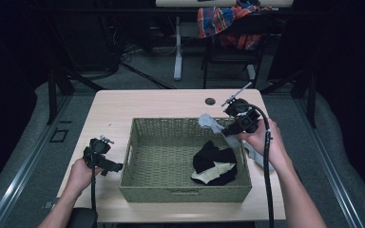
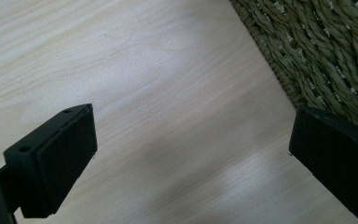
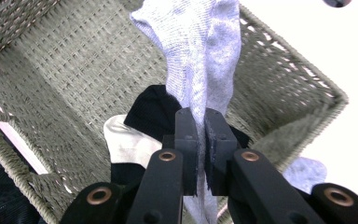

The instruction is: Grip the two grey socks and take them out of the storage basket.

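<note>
A green woven basket [image 1: 138, 156] sits mid-table, with a black and cream sock [image 1: 214, 164] lying at its right end. My right gripper [image 1: 227, 130] hovers over the basket's right rim, shut on a light grey sock [image 1: 210, 122] that drapes across the rim. In the right gripper view the grey sock [image 3: 200, 60] is pinched between the jaws of my right gripper [image 3: 201, 140], above the black and cream sock [image 3: 140, 126] in the basket [image 3: 74, 84]. My left gripper [image 1: 116, 167] rests open on the table left of the basket; its view shows my left gripper [image 2: 191, 154] with wide-apart jaws over bare wood beside the basket wall [image 2: 326, 56].
The light wooden table [image 1: 109, 114] has a round cable hole [image 1: 210, 101] near its far edge. Beyond the table stands a chair with a plaid cloth [image 1: 223, 21]. Dark floor surrounds the table.
</note>
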